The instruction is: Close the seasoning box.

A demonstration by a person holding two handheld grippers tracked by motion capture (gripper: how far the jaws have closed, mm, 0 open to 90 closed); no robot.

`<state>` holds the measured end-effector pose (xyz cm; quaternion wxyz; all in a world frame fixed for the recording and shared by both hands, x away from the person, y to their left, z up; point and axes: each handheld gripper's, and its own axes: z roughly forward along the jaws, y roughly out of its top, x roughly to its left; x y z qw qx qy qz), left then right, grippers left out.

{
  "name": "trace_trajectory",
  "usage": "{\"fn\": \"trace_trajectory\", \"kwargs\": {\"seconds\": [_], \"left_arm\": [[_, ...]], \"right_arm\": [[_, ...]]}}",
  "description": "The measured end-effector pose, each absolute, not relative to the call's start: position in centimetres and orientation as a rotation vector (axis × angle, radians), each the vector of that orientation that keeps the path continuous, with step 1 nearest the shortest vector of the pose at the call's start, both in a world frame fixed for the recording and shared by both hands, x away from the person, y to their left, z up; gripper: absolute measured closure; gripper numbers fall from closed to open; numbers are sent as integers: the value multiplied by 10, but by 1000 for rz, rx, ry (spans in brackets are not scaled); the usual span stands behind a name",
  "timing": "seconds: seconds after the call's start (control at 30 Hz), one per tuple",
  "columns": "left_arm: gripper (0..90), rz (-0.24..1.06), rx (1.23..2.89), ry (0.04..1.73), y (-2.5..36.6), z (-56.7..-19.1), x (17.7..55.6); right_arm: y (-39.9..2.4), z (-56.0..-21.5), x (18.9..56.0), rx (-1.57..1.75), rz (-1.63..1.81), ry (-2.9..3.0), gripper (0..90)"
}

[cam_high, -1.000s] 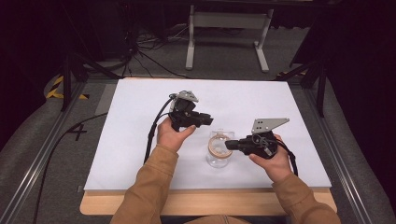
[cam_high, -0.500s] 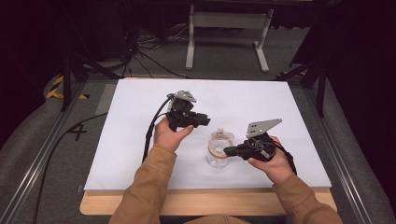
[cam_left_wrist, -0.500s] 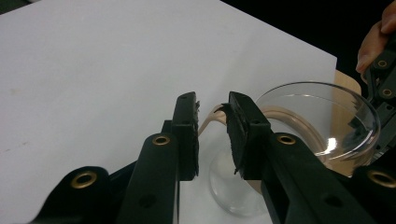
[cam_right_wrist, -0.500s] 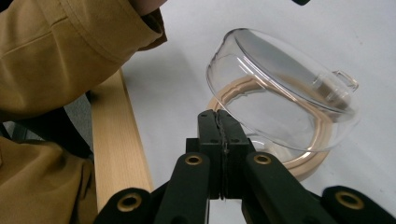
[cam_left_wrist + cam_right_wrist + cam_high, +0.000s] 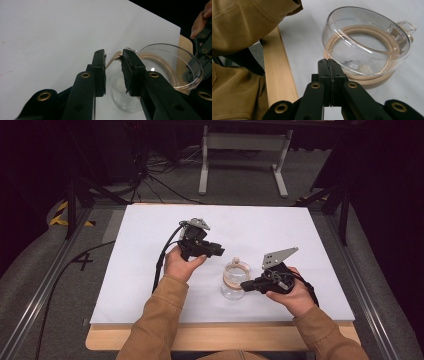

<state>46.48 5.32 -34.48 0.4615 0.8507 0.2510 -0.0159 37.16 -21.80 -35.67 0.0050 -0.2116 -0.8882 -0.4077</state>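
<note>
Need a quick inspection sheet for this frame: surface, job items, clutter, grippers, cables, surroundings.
Surface: white sheet over a wooden table, no marks seen.
Job's things: clear glass jar with a tan seal ring and a small glass tab; upright on the sheet.
Clutter: nothing seen.
Grippers: left gripper open, jaws either side of the tan strip by the jar rim; right gripper shut, empty, its tips at the jar's side.
Cables: black cable trails from the left gripper; more lie on the floor behind.
Surroundings: dark room, grey floor, metal stand behind the table.
</note>
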Motion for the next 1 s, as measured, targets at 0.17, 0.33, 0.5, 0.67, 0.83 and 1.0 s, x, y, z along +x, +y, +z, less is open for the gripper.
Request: {"fn": "trace_trajectory", "kwargs": {"seconds": [0.17, 0.33, 0.5, 0.67, 0.83, 1.0], "left_arm": [[724, -43, 2091, 624, 54, -345, 465], [724, -43, 2085, 626, 54, -345, 465], [719, -36, 2087, 629, 56, -344, 465], [707, -25, 2078, 637, 57, -343, 463], [692, 36, 2074, 662, 66, -342, 456], [685, 89, 2079, 701, 79, -343, 447]], "right_arm": [[-219, -356, 371, -656, -1224, -2784, 898], [-220, -354, 370, -650, -1207, -2790, 898], [-221, -352, 369, -651, -1222, -2793, 898], [-225, -347, 369, -654, -1263, -2800, 896], [-233, -333, 373, -690, -1358, -2814, 801], [-246, -322, 382, -756, -1445, -2828, 739]]}}
